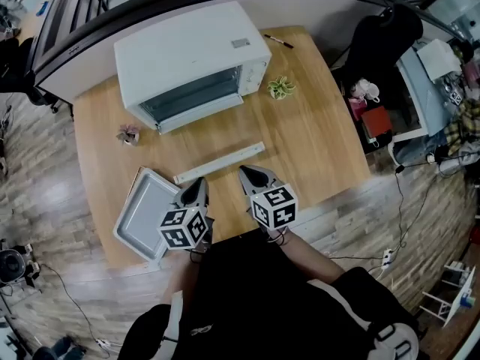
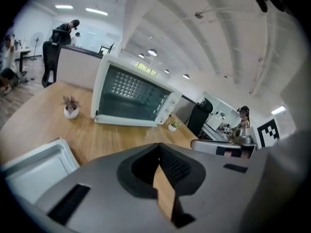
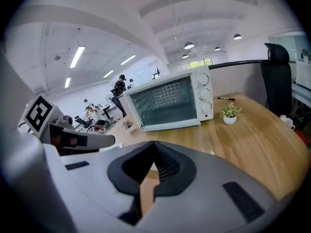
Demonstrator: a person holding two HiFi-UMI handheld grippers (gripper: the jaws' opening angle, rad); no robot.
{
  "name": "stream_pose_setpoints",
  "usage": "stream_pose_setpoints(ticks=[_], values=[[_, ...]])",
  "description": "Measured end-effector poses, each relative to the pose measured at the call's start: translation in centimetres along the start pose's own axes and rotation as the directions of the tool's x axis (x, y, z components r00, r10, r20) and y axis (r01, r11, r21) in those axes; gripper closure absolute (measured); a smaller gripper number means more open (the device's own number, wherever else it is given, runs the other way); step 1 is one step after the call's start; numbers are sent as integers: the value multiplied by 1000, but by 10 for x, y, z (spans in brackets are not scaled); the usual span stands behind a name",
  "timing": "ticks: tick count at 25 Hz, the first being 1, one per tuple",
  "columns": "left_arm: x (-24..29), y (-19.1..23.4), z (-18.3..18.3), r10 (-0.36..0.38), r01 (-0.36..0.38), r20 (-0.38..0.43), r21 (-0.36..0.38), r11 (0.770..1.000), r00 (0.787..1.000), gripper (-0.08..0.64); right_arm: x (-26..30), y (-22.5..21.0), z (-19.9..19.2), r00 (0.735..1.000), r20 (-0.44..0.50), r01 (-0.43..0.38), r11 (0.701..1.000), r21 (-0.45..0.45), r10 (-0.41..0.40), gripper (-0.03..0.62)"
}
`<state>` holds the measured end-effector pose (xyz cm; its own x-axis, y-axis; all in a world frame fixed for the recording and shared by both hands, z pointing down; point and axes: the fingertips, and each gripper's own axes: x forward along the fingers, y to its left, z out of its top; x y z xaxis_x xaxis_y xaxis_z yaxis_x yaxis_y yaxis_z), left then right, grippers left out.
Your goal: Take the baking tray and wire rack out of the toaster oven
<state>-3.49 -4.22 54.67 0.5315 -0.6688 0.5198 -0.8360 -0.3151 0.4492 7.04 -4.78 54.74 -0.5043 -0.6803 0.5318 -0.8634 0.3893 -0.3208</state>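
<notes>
The white toaster oven [image 1: 191, 62] stands at the back of the wooden table [image 1: 315, 133] with its glass door closed. A grey baking tray [image 1: 144, 212] lies flat at the table's front left corner. A long pale narrow piece [image 1: 219, 163] lies across the table between oven and grippers; I cannot tell whether it is the rack. My left gripper [image 1: 196, 190] hovers just right of the tray, shut and empty. My right gripper [image 1: 251, 175] hovers beside it, shut and empty. Both point at the oven [image 2: 133, 98] [image 3: 170, 103]. The left gripper view shows the tray [image 2: 34, 166] at lower left.
A small green plant [image 1: 282, 88] sits right of the oven and a small potted plant [image 1: 127, 133] left of it. A pen [image 1: 277, 41] lies at the back right. A black chair [image 1: 382, 40] stands beyond the table's right edge. People move in the background.
</notes>
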Motion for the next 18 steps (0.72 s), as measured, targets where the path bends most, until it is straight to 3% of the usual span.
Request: stream_pose_setpoints(ticks=[4, 6, 12, 18], values=[[-18, -21, 43, 19, -36, 93, 180, 983, 995, 537, -15, 19, 42, 995, 92, -21, 998, -51, 26, 585], [-28, -30, 61, 24, -58, 141, 237, 970, 990, 537, -23, 27, 60, 990, 135, -20, 996, -89, 32, 585], [-61, -48, 115, 3, -97, 319, 279, 955, 948, 537, -46, 47, 116, 964, 261, -7, 982, -190, 57, 584], [-103, -67, 150, 37, -213, 426, 376, 902, 904, 537, -83, 69, 164, 921, 380, 21, 960, -280, 91, 585]])
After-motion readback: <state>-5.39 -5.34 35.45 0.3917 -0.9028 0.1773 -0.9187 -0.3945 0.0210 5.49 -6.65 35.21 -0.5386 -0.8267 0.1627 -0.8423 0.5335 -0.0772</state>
